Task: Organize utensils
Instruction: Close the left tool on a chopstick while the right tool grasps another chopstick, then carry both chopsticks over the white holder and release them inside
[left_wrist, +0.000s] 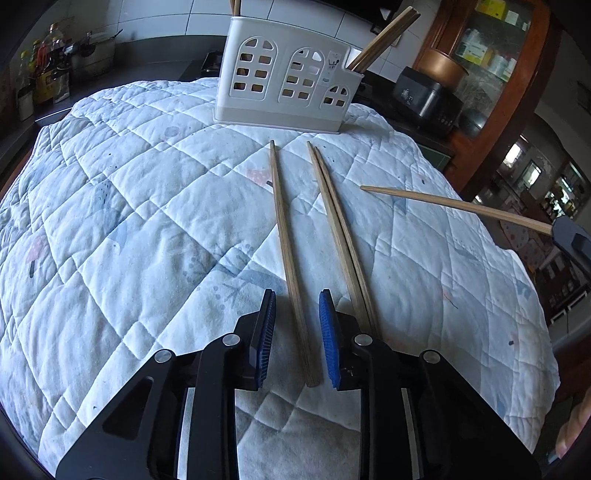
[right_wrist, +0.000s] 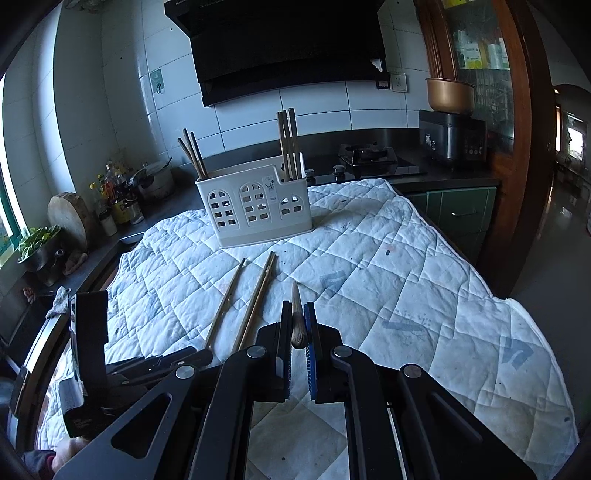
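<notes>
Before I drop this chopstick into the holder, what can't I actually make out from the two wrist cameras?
- Utensil holder interior: both views, its walls hide the dividers and floor.
- Tops of the left chopsticks in it: left wrist view, cut off by the top edge.
- Right gripper grip on the held chopstick: left wrist view, mostly past the right edge.
- Holder label: too small.

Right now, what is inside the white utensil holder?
The white utensil holder contains chopsticks: one bundle leans at its left end and another stands upright at its right end. Its walls hide their lower parts and the middle compartment.
</notes>
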